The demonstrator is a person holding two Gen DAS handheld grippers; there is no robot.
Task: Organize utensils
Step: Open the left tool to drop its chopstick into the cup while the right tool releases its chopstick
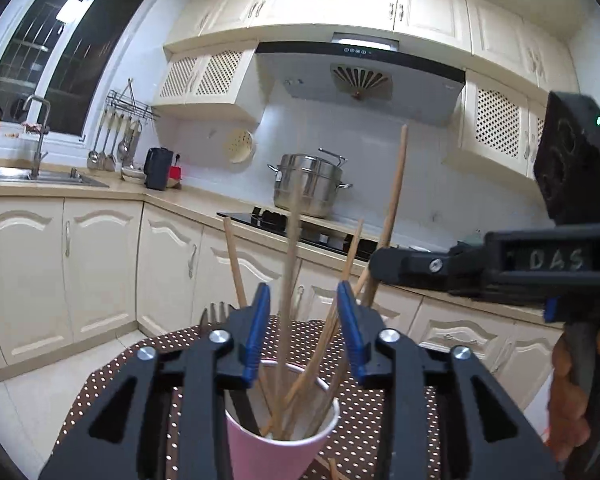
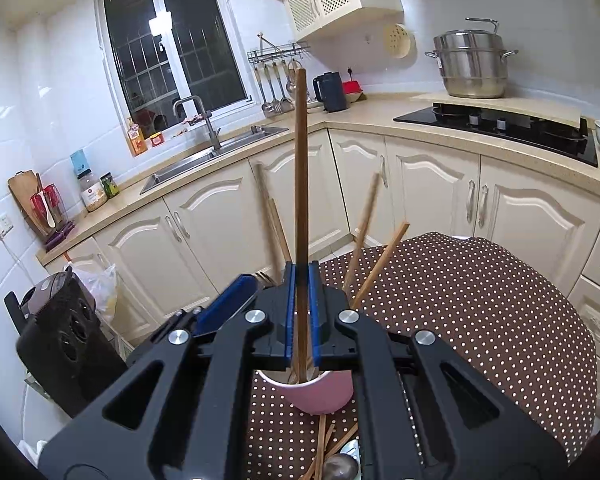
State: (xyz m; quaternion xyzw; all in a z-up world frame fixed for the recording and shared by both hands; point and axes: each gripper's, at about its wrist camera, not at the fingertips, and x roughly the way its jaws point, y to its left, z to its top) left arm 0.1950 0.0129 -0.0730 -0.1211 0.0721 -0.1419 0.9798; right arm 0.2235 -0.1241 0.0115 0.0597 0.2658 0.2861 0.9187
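Dotted tablecloth is carrying a pink cup already bristling with chopsticks; right gripper is pinching another chopstick above it, left gripper is waiting spread, strays are lying near

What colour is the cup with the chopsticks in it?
Pink cup, white inside; the left wrist view shows it best.

The left wrist view looks forward and slightly down from just above the pink cup, facing the stove's steel pot. The right wrist view sits close over the same pink cup, facing the sink. Both share the cup, the dotted tablecloth and the pot.
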